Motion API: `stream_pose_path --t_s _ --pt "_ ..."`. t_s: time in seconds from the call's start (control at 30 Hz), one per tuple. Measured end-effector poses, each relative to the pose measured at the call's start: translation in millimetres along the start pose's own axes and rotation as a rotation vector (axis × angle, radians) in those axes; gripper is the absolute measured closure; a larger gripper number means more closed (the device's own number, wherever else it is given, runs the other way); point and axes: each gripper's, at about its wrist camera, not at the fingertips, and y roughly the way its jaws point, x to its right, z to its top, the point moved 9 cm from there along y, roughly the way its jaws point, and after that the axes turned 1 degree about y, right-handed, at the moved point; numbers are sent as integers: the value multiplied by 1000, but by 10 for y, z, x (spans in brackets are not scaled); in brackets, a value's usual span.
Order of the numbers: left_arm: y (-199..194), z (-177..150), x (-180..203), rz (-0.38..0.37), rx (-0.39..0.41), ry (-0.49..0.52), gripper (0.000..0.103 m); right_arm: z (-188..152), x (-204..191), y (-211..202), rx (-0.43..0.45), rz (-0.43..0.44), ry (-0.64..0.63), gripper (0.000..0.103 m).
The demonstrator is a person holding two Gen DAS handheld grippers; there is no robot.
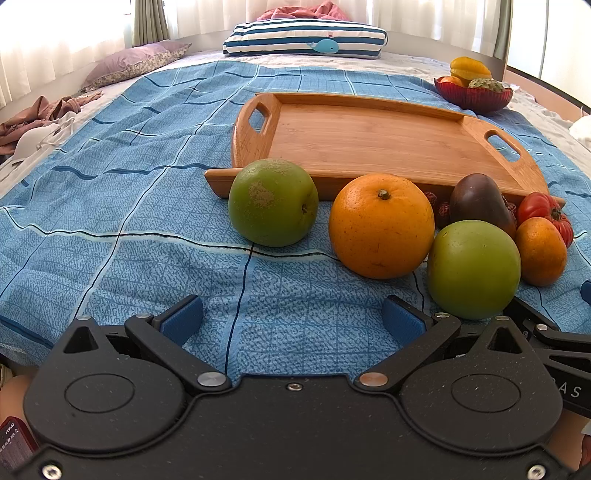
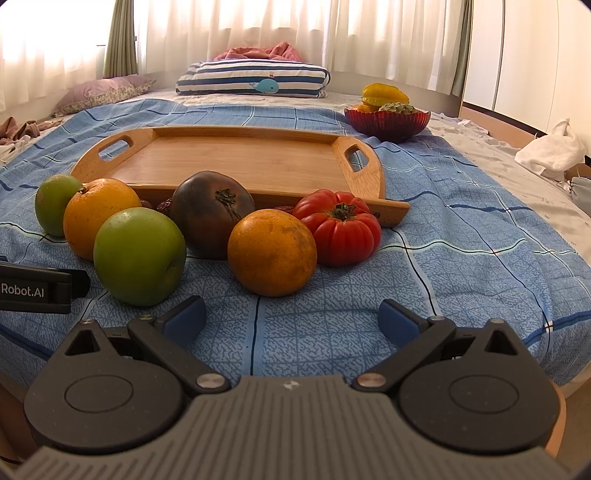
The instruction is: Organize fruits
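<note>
Smooth wooden tray (image 2: 236, 162), woven cloth bedspread (image 2: 461, 266)

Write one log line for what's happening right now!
left gripper: open | right gripper: open | fruits: on blanket | tray: bare

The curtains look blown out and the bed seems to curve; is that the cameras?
Left wrist view: the curtains are overexposed by backlight, and the wooden tray bows from fisheye distortion. Right wrist view: the same glare through the curtains, the bedspread lines curve, and the fruit stays sharp.
</note>
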Motion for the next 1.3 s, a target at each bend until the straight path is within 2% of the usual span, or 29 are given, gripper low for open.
stream_pose_path --t_s 0.77,1.07,1.2,1.3 --pt "-45 15 -3 2 16 -1 0 -20 2 -19 38 -3 1 0" --pt "-71 -22 1 -11 73 26 0 -42 7 -22 68 8 -12 0" --pt "-70 -26 -26 -34 104 6 0 -52 1 -15 74 8 -18 0" --pt "-68 -29 -8 -21 120 26 0 -77 -8 -15 90 8 -19 0"
